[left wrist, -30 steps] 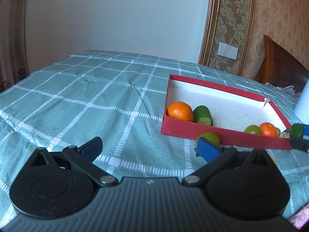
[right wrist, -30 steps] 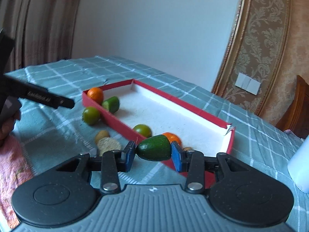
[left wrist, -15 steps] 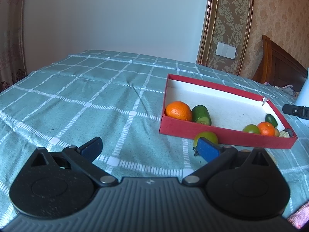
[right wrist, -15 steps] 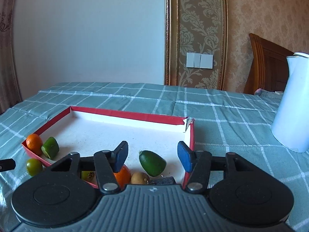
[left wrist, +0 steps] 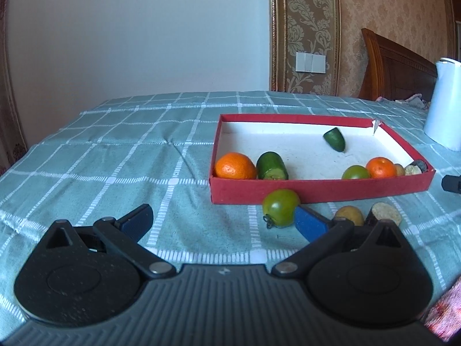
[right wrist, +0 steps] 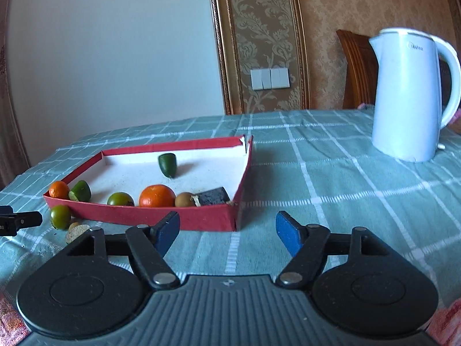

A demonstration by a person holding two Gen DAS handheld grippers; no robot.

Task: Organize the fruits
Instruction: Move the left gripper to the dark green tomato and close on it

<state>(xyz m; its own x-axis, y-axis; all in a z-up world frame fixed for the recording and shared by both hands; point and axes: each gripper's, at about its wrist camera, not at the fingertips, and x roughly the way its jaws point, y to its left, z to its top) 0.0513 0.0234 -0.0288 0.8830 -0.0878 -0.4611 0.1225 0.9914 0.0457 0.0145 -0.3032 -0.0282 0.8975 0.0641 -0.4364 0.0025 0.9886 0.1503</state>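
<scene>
Place: a room in a home, likely a dining room or bedroom.
Walls: beige damask wallpaper (right wrist: pixel 360 8) with a gilt-framed panel (right wrist: pixel 259 34) beside a plain white wall (right wrist: pixel 115 43).
Switches: a white bank of wall switches (right wrist: pixel 270 78) on the panel.
Furniture: carved dark wooden furniture (left wrist: pixel 397 66), a chair back or headboard, behind the tabletop.
Tabletop: covered by a teal checked cloth (left wrist: pixel 115 150).
Household goods: a white electric kettle (right wrist: pixel 409 95); a red shallow box (left wrist: pixel 317 193) of fruit.
Window side: a patterned curtain (right wrist: pixel 8 144) at the left edge.

Both grippers' fingers (left wrist: pixel 311 225) (right wrist: pixel 288 233) apart, empty
</scene>
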